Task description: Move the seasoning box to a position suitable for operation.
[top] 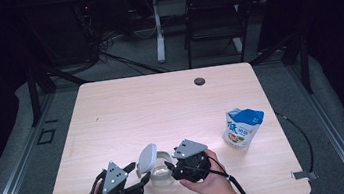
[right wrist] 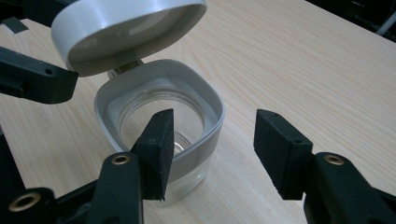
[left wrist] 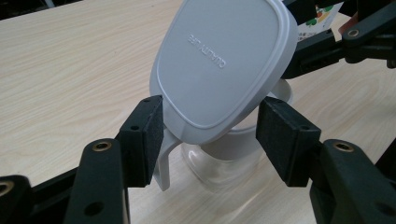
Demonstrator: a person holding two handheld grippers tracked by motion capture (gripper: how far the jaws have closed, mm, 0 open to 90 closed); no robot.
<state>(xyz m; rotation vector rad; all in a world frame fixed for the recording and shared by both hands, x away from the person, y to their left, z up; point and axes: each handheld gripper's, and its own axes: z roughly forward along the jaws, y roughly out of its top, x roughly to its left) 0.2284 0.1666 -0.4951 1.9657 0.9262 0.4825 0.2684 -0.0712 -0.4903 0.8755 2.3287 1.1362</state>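
A clear glass jar [top: 161, 180] with a white collar stands near the table's front edge, and its white flip lid [top: 147, 159] is tipped up and open. My left gripper [top: 138, 173] has its pads on the two side edges of the lid [left wrist: 224, 60], above the jar [left wrist: 219, 163]. My right gripper [top: 171, 171] is open beside the jar [right wrist: 212, 100]. Its left pad [right wrist: 156, 149] sits in front of the mouth and its right pad [right wrist: 280, 149] stands clear of the wall. The raised lid [right wrist: 126, 28] hangs over the far rim.
A blue-and-white snack pouch [top: 242, 128] stands upright to the right on the wooden table [top: 161, 108]. A dark cable hole [top: 199, 80] lies near the far edge. A black chair [top: 215, 15] stands beyond the table.
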